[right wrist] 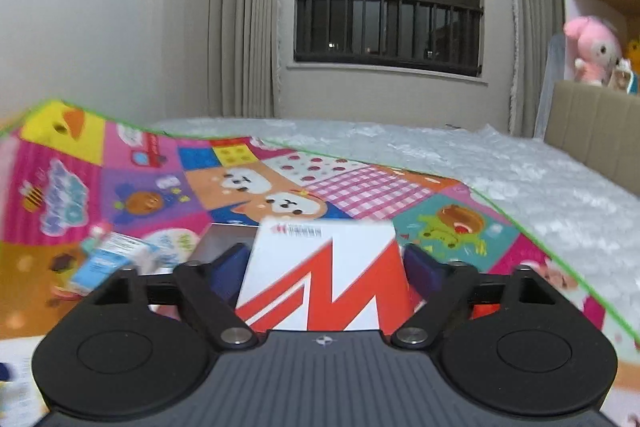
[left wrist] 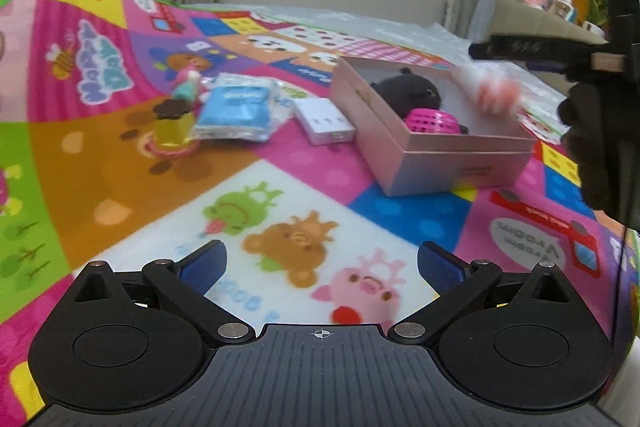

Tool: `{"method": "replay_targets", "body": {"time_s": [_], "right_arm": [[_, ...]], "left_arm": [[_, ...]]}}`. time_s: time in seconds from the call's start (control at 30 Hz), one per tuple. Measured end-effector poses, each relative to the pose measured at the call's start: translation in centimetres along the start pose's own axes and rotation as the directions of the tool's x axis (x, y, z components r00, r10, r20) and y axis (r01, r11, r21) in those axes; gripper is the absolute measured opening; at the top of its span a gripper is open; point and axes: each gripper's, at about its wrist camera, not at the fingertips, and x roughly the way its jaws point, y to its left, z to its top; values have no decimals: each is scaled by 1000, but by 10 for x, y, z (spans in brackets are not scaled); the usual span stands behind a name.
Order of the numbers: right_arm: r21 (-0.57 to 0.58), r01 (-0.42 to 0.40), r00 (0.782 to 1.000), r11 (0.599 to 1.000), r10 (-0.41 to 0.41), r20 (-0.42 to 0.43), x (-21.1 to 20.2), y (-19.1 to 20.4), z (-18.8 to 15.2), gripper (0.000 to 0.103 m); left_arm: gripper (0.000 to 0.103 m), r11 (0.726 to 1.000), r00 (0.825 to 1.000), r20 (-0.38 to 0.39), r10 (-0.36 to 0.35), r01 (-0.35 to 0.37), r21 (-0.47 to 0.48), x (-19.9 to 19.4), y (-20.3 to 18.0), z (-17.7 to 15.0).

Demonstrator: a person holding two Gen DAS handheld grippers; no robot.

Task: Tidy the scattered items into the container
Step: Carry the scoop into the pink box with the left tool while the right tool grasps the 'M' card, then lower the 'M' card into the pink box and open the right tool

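Note:
The container, a pink cardboard box [left wrist: 432,163], sits open on the colourful play mat and holds a black plush toy [left wrist: 404,93] and a pink mesh ball [left wrist: 434,121]. A blue packet [left wrist: 236,107], a small white box [left wrist: 324,123] and a yellow cup with a figurine [left wrist: 176,119] lie left of it. My left gripper [left wrist: 322,263] is open and empty, low over the mat in front of them. My right gripper [right wrist: 326,263] hangs over the container's right side, its jaws apart around a white and red carton [right wrist: 320,279], which appears blurred in the left wrist view [left wrist: 496,95].
The play mat [left wrist: 120,163] covers part of a bed with a pale bubbly sheet [right wrist: 520,179]. A padded headboard [right wrist: 592,131] with plush toys [right wrist: 592,47] stands at the right. Curtains and a dark window are behind.

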Motion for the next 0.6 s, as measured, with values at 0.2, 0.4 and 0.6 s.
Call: {"method": "replay_targets", "body": {"time_s": [0.2, 0.4, 0.6], "right_arm": [[-83, -40, 998, 996, 35, -58, 10, 37, -10, 97], [-212, -125, 990, 969, 109, -85, 4, 93, -11, 101], [-168, -272, 954, 948, 242, -179, 13, 147, -4, 101]], "left_arm": [[103, 996, 999, 3, 46, -46, -72, 1, 26, -9], [103, 991, 999, -3, 34, -34, -129, -3, 45, -18], [103, 984, 998, 39, 42, -34, -175, -33, 73, -21]]}}
